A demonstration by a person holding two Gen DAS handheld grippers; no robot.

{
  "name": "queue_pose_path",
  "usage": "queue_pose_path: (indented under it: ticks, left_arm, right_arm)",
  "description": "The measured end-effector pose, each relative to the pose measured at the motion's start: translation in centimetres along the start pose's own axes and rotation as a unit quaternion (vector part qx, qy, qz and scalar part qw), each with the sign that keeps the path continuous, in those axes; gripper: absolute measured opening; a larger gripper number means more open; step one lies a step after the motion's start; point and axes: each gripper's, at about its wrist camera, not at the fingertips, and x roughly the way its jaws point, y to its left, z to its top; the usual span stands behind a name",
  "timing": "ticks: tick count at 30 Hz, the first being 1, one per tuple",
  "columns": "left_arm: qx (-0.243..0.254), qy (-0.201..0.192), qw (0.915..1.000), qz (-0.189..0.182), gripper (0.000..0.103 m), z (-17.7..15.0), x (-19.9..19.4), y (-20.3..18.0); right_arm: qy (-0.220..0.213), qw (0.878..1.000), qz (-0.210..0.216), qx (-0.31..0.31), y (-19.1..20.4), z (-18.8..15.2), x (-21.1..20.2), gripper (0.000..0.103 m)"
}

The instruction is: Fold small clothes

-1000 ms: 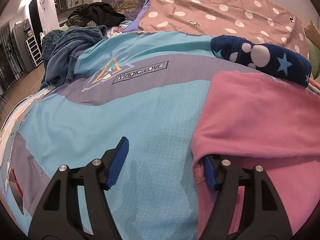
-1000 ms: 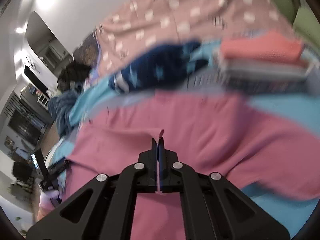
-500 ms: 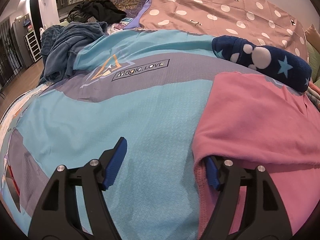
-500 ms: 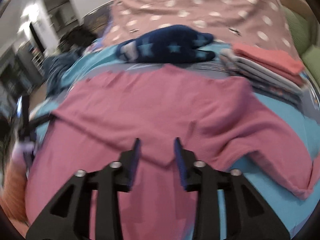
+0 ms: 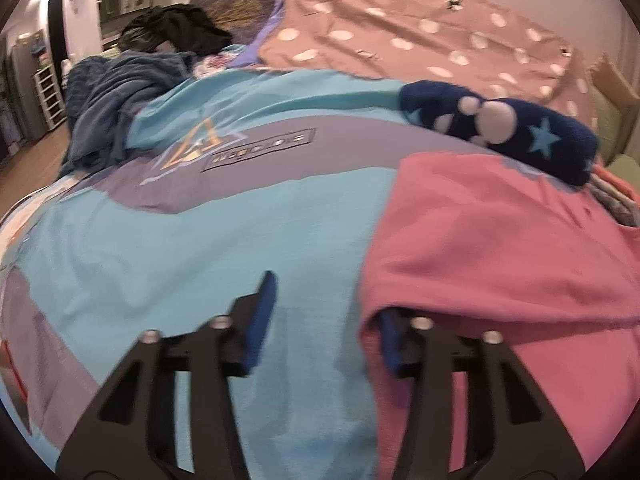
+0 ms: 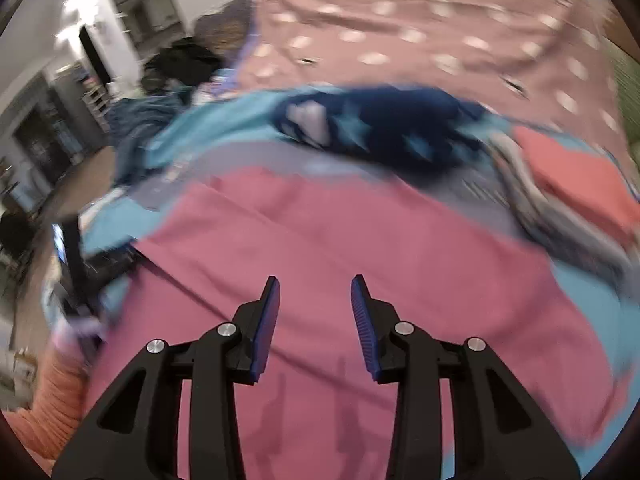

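A pink garment (image 5: 500, 248) lies spread on the teal and grey bedspread (image 5: 200, 240), with its top layer folded over. My left gripper (image 5: 326, 300) is at its left edge. The right finger is tucked under the pink fold and the left pad (image 5: 260, 320) stands bare over the bedspread. Its jaws are closing, with the cloth's edge in the gap and not pinched. My right gripper (image 6: 316, 280) hovers over the middle of the pink garment (image 6: 340, 232). Its jaws are apart, closing slightly, with nothing between them.
A navy fleece with stars (image 5: 500, 128) lies behind the pink garment. A stack of folded clothes (image 6: 568, 172) sits at the right. Dark blue (image 5: 116, 96) and black clothes (image 5: 176, 28) are heaped at the far left. A dotted cover (image 5: 420, 28) lies at the back.
My right gripper let go of the pink cloth, opened, and swung across above the garment, which now lies flat. The left gripper's jaws have narrowed and it has stayed at the pink edge.
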Motion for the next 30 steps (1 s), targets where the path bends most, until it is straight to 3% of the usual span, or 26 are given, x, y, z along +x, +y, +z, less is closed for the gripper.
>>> queue_pose_path:
  ticks: [3, 8, 13, 16, 22, 30]
  left_arm:
    - [0.013, -0.007, 0.9996, -0.023, 0.022, -0.1, -0.3, -0.6]
    - [-0.014, 0.005, 0.9977, -0.066, 0.021, -0.3, -0.2, 0.3]
    - [-0.062, 0.025, 0.9897, -0.126, 0.022, -0.7, 0.5, 2.2]
    - [-0.063, 0.028, 0.9890, -0.131, 0.022, -0.7, 0.7, 2.0]
    - [-0.068, 0.027, 0.9871, -0.143, 0.024, -0.8, 0.7, 2.4]
    - [-0.066, 0.027, 0.9855, -0.154, 0.024, -0.9, 0.7, 2.5]
  right_arm:
    - [0.035, 0.999, 0.038, 0.004, 2.7, 5.0, 5.4, 0.038]
    - [0.097, 0.991, 0.087, -0.033, 9.3, 9.9, 14.3, 0.038]
    - [0.163, 0.981, 0.099, -0.047, 11.4, 11.4, 20.2, 0.038]
    - [0.214, 0.965, 0.145, -0.044, 11.6, 11.2, 22.0, 0.040]
    - [0.251, 0.938, 0.179, -0.157, 15.0, 10.4, 21.7, 0.045]
    - [0.280, 0.942, 0.153, -0.103, 16.3, 12.1, 26.3, 0.046]
